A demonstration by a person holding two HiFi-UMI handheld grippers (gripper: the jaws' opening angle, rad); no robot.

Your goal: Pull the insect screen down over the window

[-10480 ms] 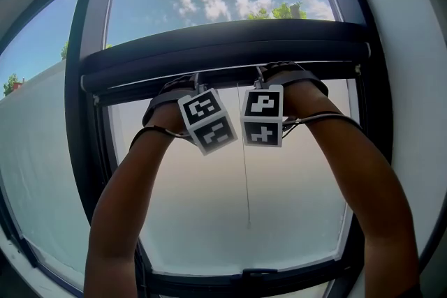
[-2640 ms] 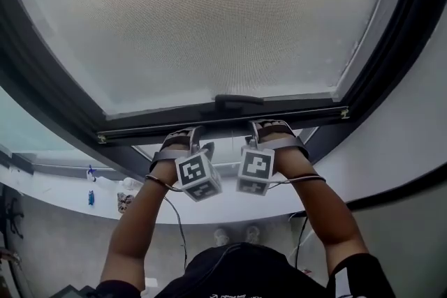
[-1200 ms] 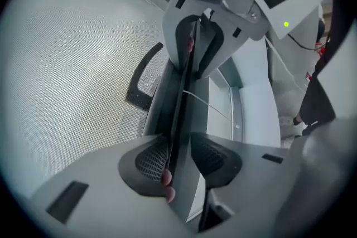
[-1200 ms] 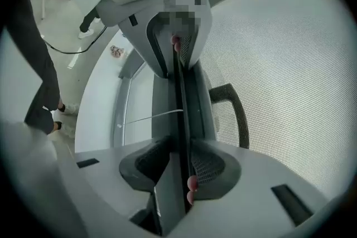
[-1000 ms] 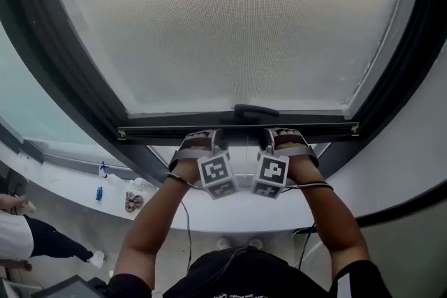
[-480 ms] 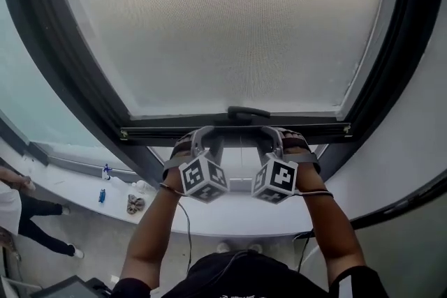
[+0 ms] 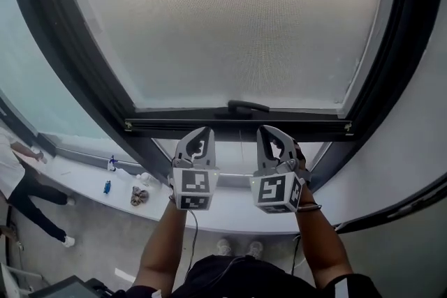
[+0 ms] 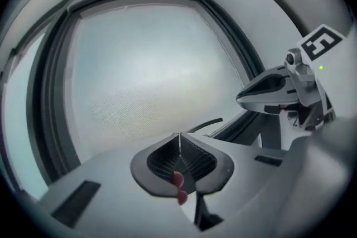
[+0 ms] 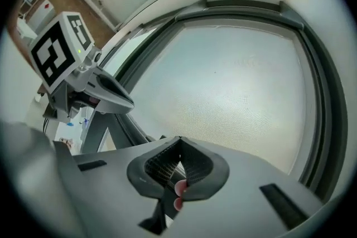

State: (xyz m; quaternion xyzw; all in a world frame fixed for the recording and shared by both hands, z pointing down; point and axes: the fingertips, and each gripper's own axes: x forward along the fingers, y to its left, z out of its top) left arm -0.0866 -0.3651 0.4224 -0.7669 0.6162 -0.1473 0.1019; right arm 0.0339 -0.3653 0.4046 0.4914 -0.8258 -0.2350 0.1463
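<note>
Left gripper view first: the left claw [image 8: 179,138] is closed, its ribbed pads [image 8: 196,154] meeting at the tips with nothing between them. Its jaws have only just been closing. Same deal in the right gripper view: the right claw [image 9: 178,144] has just been closing too and now sits pinched together, empty.

Each view catches the other claw off to the side, so the two are held side by side, close but not touching. From the head view they point at the window, marker cubes [image 7: 193,190] facing the camera, forearms coming up from below.

Just past the tips is the dark bottom bar [image 7: 174,126] of the insect screen [image 7: 223,17], with a small curved handle [image 7: 241,107] on it in the middle. Neither claw is on the bar or the handle; they're just near it.

The screen itself is down. Pale mesh fills the dark window frame [image 7: 66,52] all the way from the top of the picture to that bar. Under the bar a lighter strip shows between the claws.

Far left, low down, a person [image 7: 17,185] is walking, and there's a small blue bottle [image 7: 107,186] nearby.
</note>
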